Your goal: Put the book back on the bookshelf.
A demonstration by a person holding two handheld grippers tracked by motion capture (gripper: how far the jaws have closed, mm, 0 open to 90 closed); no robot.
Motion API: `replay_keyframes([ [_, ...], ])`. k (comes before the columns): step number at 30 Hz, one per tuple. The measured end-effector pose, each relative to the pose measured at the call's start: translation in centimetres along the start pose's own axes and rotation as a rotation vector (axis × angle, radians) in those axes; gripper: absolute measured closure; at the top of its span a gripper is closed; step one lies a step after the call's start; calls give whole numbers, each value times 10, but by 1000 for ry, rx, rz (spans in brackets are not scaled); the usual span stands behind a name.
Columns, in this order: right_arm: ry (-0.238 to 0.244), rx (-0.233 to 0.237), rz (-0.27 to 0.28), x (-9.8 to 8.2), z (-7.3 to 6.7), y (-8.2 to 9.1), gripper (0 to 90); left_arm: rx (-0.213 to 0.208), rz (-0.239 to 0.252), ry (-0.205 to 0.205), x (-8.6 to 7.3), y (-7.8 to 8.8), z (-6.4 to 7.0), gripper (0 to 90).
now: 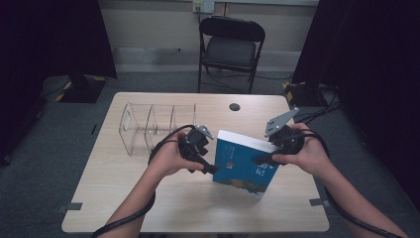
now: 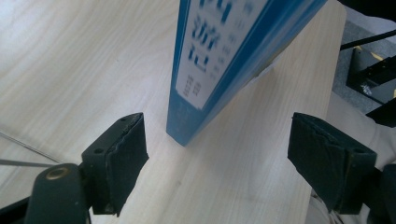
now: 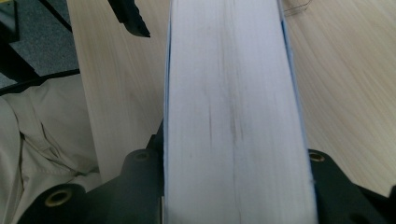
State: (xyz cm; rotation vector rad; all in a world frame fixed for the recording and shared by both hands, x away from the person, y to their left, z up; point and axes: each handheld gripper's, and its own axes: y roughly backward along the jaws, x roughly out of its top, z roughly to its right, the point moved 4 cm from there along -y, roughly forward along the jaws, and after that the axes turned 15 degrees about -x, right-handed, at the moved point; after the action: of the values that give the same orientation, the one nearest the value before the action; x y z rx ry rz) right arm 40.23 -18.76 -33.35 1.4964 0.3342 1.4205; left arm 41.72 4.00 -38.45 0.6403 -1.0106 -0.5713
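Dim room w/ dark curtains, folding chair point(image 1: 232, 47) at the back, pale wood tabletop point(image 1: 124, 198) in front of me. Far left sits a clear divided organizer point(image 1: 148, 126), empty slots. My left tool point(image 1: 210, 168) hangs wide, nothing pinched, pads either side of the blue book point(image 1: 242, 163) spine point(image 2: 196, 60) but not touching. Book stands tilted on its lower corner near mid-tabletop. Right tool point(image 1: 262, 159) is clamped on the page edge point(image 3: 233, 116), carrying it alone. Risk as I see it: one-sided grip on a heavy book, so it could pivot or slip out; covers may fan open, and a swing toward the organizer could knock it over.
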Motion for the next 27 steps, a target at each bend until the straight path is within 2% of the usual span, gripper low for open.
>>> replay_keyframes([
  [4,1,3,-1,0,0,0,582,11,-7,-14,8,2,0,208],
  [6,2,5,-5,0,0,0,578,12,-26,-22,11,2,0,210],
  [12,5,2,-13,0,0,0,563,-3,-29,-46,23,3,3,217],
  [21,6,-12,-13,-6,1,0,487,-8,-16,-75,39,2,8,326],
  [27,-7,-6,-10,-14,2,1,476,-2,-39,-108,46,3,10,354],
])
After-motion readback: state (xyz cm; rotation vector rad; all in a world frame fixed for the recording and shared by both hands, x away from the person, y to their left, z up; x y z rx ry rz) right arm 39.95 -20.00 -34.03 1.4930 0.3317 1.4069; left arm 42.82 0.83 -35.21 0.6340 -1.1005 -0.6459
